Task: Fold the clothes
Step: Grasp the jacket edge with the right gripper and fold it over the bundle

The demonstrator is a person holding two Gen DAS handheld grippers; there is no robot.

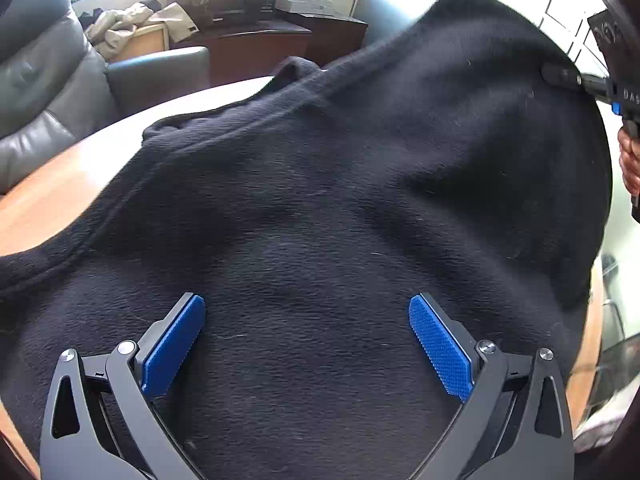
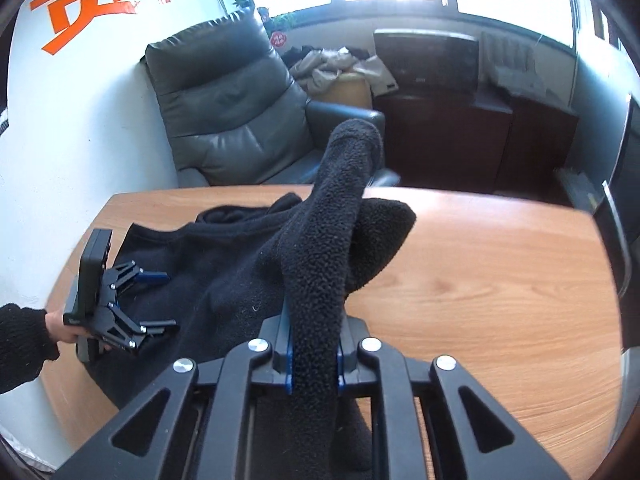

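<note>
Between splayed left jaws black fleece, right jaws clamping its lifted fold

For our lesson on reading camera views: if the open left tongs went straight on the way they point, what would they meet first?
The black fleece garment. The left tongs stand open just above it, and the cloth fills the view ahead, so they would likely press into it before the wooden table. Depth is unclear.

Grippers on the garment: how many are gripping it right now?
1. The right gripper is clamped on a raised fold of the black fleece; the left gripper sits open over it, holding nothing.
</note>
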